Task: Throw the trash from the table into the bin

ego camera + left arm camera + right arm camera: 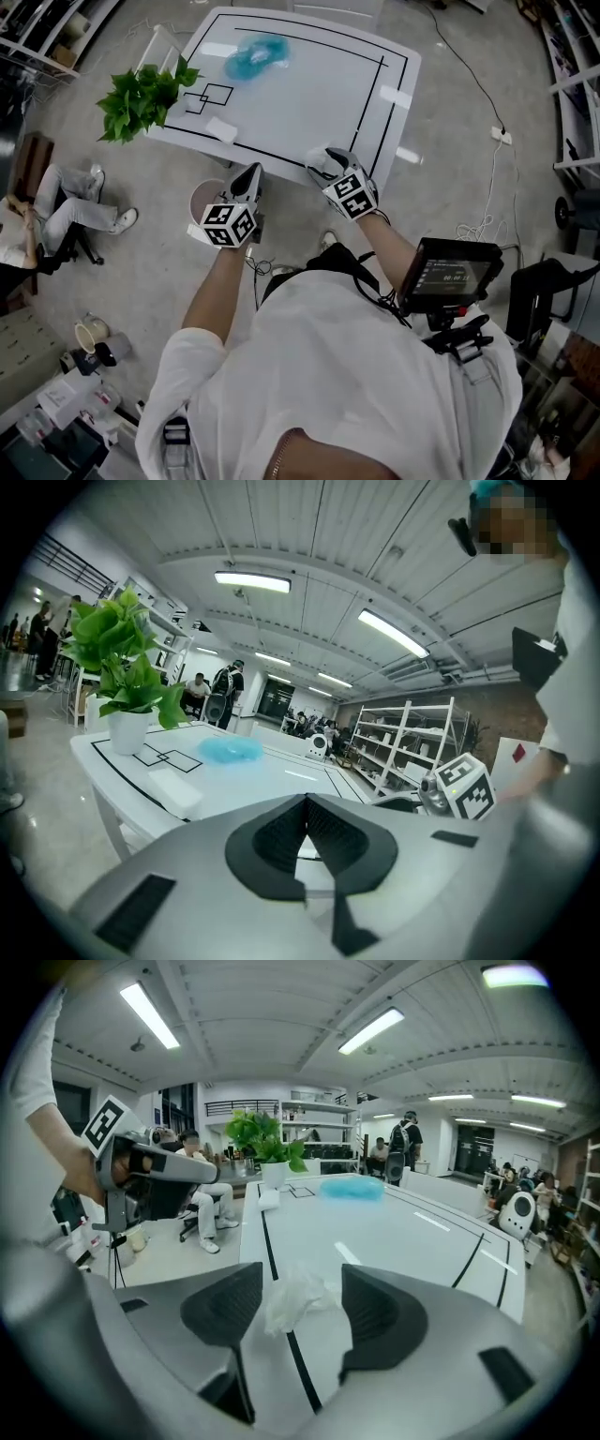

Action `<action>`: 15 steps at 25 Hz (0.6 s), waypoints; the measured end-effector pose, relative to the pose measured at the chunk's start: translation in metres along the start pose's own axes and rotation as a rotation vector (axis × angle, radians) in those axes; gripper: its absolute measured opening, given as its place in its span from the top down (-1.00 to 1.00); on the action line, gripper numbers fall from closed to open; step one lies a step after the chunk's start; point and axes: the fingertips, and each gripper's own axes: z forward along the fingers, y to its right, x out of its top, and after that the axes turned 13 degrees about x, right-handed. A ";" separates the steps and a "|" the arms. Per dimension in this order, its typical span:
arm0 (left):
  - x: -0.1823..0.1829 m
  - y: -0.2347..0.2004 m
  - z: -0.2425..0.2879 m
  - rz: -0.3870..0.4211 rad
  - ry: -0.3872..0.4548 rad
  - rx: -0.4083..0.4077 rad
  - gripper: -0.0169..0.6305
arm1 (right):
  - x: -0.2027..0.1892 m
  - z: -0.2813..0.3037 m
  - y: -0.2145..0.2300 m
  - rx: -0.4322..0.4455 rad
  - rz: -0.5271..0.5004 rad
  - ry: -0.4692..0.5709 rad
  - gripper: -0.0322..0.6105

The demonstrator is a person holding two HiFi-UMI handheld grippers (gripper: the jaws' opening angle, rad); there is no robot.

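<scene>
Grey floor [450, 141] spreads around a white table [309, 103] marked with black lines.

From the head view, a plant [141, 98] stands on the table's far-left corner and a blue heap [258, 56] lies near its far edge. The person's bare left forearm [208, 295] reaches forward to the left gripper [251, 174], which hangs just off the table's near edge above a round pale bin [204, 197] on the floor beside the table. The right forearm [398, 248] angles toward the table, and the right gripper [321, 161] tips down over its near edge. Each gripper carries a cube of black-and-white square markers with no words on them. A monitor [455, 272] at the person's chest shows print too small to read.

From the left gripper view, the two dark pads are pressed together with nothing between them. They point nearly level across the table toward the plant, the blue heap and some metal shelves [412, 738] beyond the table.

From the right gripper view, the jaws stand spread, pointing down at the table. A crumpled white piece of trash [292, 1305] lies on the table between them, right beside the black border line [302, 1368] at the near edge. It sits close to the left pad, though I cannot tell if it touches. Ceiling strip lamps [370, 1030] glow above the table.
</scene>
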 end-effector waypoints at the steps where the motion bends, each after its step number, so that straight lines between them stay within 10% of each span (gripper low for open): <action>1: -0.003 -0.002 0.003 -0.003 -0.009 0.007 0.93 | -0.004 0.006 0.001 0.018 -0.002 -0.027 0.08; 10: -0.018 -0.020 0.005 -0.038 -0.032 0.062 0.93 | -0.028 0.036 0.014 0.059 -0.013 -0.178 0.01; 15: -0.019 -0.030 -0.002 -0.058 -0.022 0.091 0.93 | -0.029 0.036 0.014 0.046 -0.006 -0.201 0.44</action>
